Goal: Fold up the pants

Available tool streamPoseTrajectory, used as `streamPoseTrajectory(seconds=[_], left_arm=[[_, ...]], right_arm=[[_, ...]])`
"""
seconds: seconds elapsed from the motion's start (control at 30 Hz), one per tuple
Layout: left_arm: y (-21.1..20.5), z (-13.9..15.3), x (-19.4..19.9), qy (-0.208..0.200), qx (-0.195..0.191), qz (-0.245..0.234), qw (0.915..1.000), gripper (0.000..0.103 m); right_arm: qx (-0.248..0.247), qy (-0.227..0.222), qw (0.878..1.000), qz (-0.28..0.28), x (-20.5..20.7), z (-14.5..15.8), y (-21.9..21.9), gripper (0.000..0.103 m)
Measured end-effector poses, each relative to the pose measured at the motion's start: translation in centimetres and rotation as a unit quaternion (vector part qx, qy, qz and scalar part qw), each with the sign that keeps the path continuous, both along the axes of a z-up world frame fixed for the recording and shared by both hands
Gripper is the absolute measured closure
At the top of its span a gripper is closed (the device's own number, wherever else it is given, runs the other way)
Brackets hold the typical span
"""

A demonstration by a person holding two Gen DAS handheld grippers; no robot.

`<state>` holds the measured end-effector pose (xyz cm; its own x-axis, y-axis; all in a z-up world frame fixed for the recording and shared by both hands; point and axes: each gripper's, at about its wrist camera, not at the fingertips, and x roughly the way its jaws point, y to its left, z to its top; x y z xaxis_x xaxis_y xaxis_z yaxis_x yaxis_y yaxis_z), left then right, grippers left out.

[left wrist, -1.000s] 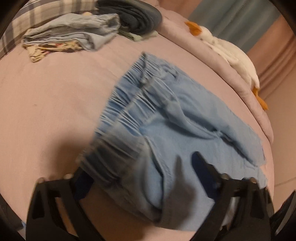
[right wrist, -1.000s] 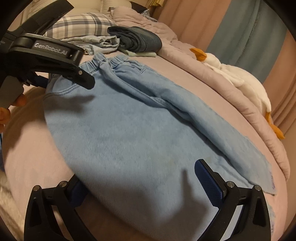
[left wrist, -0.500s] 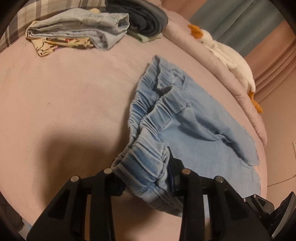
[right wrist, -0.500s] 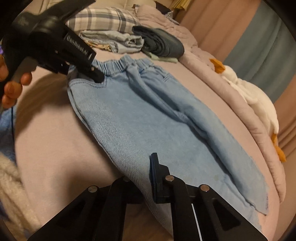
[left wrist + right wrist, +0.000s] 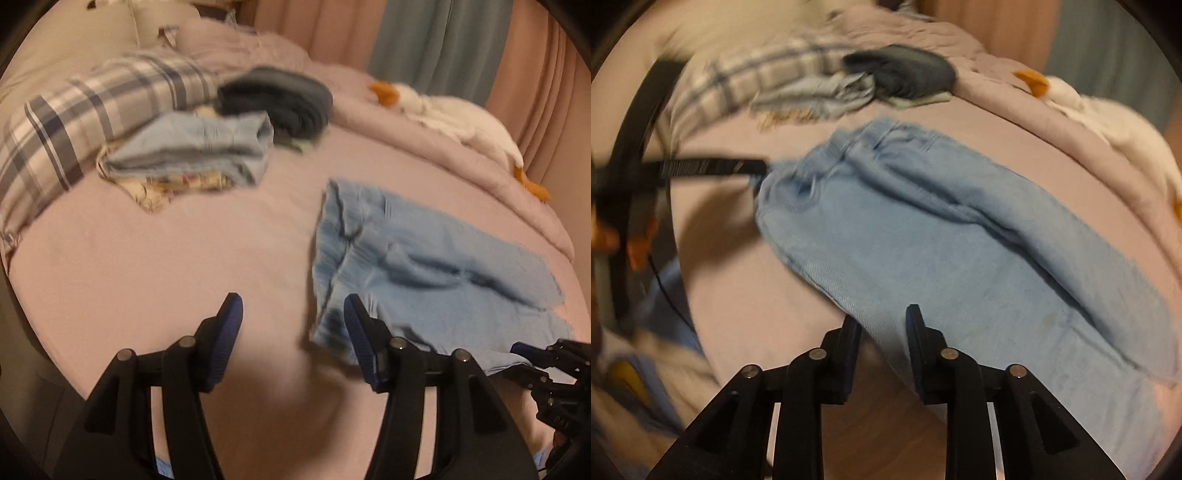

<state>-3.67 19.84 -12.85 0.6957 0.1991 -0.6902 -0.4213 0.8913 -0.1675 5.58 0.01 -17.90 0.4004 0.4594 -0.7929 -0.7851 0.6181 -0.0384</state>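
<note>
step: lengthwise fold laid | light-blue jeans spread on bed for halving | left tool opening, empty | right tool opening, jeans edge between, unpinched

Light blue denim pants, elastic waistband bunched, folded lengthwise, lying flat along the pink bed

Both the left gripper and the right gripper have matte black angular frames with triangular cut-outs, silver round screw heads at the pivots (four each) and ribbed dark blue fingers.
</note>
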Motion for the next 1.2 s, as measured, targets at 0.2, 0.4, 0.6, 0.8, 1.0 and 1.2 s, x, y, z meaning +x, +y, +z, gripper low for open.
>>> streamPoseTrajectory(seconds=[0.2,0.4,0.6,0.8,1.0,1.2], left_arm=[[-2.8,0.3,3.7,0.002,0.001,-0.087,0.9962,0.046],[-5.2,-3.8,7.0,0.102,0.085,-0.138,0.9815,0.046],[-2.7,-5.9,5.4,0.117,0.073,-0.116,0.9836,0.025],[-2.4,-5.3,5.1,0.115,0.06,-0.107,0.9857,0.025],[-2.0,-5.9,4.2,0.117,0.041,-0.107,0.9866,0.025],[-2.9,-4.0,2.6,0.108,0.055,-0.115,0.9859,0.027]], right_arm=[[0.085,0.09,0.991,-0.052,3.2,0.0,0.2,0.069],[-0.052,0.093,0.994,0.031,-0.8,-2.3,3.0,0.062],[-0.087,0.11,0.987,0.075,-2.4,-1.7,2.6,0.062],[0.067,0.13,0.989,0.003,2.3,0.8,2.9,0.06],[-0.018,0.094,0.995,-0.041,2.3,-4.3,5.2,0.06],[-0.043,0.097,0.994,-0.009,0.1,-3.4,3.7,0.06]])
